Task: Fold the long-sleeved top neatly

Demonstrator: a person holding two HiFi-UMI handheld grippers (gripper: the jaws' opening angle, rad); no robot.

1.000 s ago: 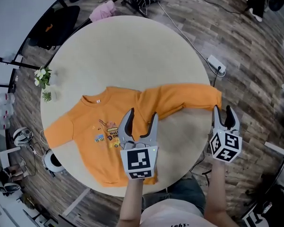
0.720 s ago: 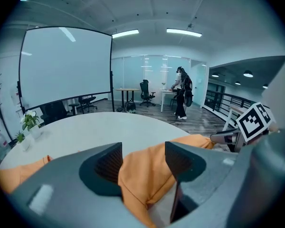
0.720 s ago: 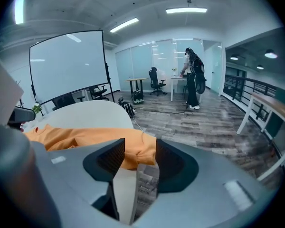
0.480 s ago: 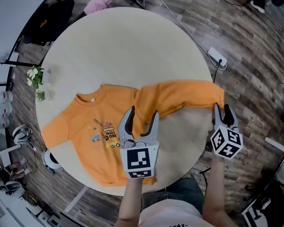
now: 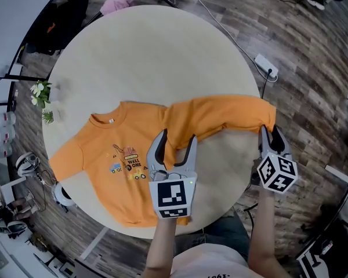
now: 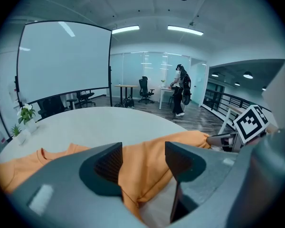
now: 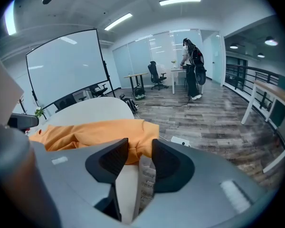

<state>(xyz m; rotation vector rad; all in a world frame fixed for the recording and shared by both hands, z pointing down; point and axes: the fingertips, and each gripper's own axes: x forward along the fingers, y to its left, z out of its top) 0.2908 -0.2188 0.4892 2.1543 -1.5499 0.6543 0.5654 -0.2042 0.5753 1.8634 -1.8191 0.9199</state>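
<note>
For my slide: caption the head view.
Left hand-held gripper open over orange top; right hand-held gripper open at its sleeve cuff.

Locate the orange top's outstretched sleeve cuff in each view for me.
Head view: sleeve cuff sits right of centre, at the right edge of the round table.
Left gripper view: sleeve cuff lies right of centre, past the right-hand jaw.
Right gripper view: sleeve cuff is near centre, just beyond the jaw tips.
Shared landmark: the round table.
</note>
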